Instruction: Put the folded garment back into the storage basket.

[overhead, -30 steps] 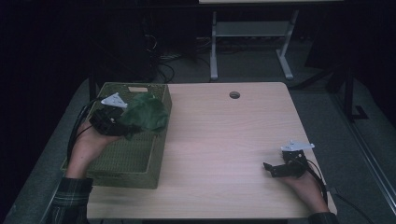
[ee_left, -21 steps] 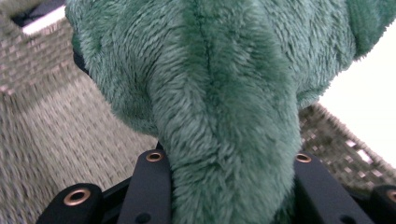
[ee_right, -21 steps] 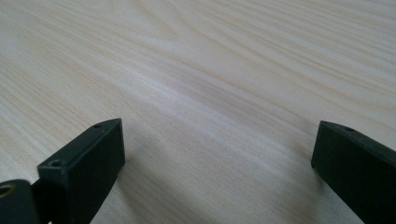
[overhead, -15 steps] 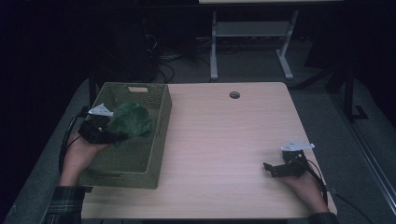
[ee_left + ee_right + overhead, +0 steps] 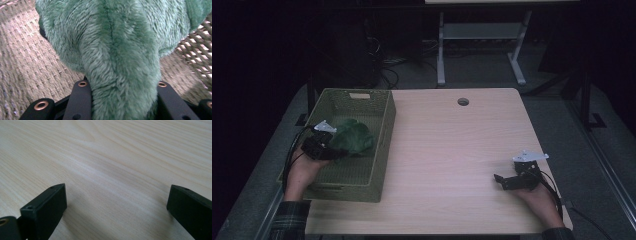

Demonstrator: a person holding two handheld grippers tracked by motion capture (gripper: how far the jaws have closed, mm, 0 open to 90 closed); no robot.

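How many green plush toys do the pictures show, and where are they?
1. The green plush toy sits inside the woven basket at the table's left, clamped in the left gripper. The toy may hide something beneath it.

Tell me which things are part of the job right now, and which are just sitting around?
Part of the job:
- fuzzy green plush toy
- olive-green woven basket
- left gripper, its fingers squeezing the toy

Just sitting around:
- right gripper, open, holding nothing
- pale wooden table
- round cable hole
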